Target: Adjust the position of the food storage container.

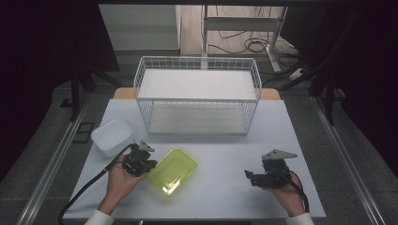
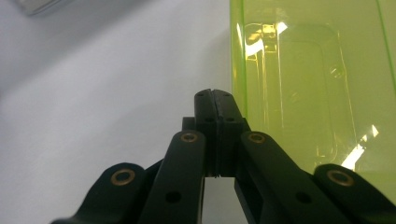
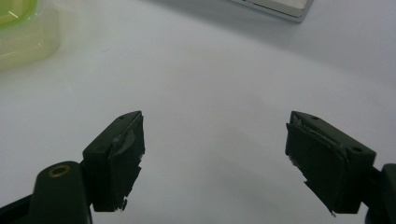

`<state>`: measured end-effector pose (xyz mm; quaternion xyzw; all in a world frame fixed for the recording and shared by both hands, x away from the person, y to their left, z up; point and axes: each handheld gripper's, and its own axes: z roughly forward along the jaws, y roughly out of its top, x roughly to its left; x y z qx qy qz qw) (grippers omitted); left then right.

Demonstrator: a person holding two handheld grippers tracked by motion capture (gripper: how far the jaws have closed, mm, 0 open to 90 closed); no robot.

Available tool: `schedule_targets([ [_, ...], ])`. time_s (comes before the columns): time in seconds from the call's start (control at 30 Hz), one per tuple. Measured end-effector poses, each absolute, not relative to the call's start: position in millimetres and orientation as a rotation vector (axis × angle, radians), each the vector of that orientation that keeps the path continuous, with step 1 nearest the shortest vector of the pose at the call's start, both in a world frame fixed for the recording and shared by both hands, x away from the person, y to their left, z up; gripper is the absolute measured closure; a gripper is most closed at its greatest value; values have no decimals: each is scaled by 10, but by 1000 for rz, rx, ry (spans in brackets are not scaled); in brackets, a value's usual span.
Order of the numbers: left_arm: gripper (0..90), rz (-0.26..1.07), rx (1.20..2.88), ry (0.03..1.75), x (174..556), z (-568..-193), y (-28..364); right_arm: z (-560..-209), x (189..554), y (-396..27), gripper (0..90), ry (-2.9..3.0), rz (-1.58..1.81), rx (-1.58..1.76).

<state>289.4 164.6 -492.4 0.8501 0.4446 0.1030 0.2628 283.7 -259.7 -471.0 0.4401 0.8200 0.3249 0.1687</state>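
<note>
A translucent yellow-green plastic box (image 1: 172, 170) lies on the white table, front and left of centre. My left gripper (image 1: 151, 164) is at the box's left edge. In the left gripper view its jaws are shut (image 2: 215, 99) with nothing between them, and the box wall (image 2: 303, 88) stands just to their right. Whether they touch the wall I cannot tell. My right gripper (image 1: 249, 176) rests low over the table at the front right, pointing left, well apart from the box. Its jaws are wide open (image 3: 215, 156) over bare table, and the box (image 3: 21, 32) shows at the far upper left.
A white wire basket (image 1: 197, 70) with a white liner stands across the back of the table (image 1: 220, 154); its base edge (image 3: 275, 7) appears in the right gripper view. A white plastic tub (image 1: 111, 136) sits left of the left gripper. Cables trail from both grippers toward the front edge.
</note>
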Motion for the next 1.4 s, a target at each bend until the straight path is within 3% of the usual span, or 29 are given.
schedule_targets([
  [0.37, 900, 243, 2319, 1129, 2928, -4909, 1295, -4720, 2839, -2597, 198, 2335, 920, 1252],
  [0.67, 900, 255, 2250, 1107, 2853, -4729, 1418, -4724, 2837, -2603, 198, 2335, 916, 1251],
  [0.8, 899, 72, 2184, 1003, 2587, -4525, 1420, -4723, 2839, -2620, 197, 2331, 913, 1257],
  [1.03, 899, -52, 2241, 870, 2275, -4496, 1160, -4712, 2832, -2606, 198, 2329, 914, 1255],
  [1.4, 899, -88, 2402, 802, 2088, -4733, 715, -4700, 2829, -2625, 198, 2327, 915, 1250],
])
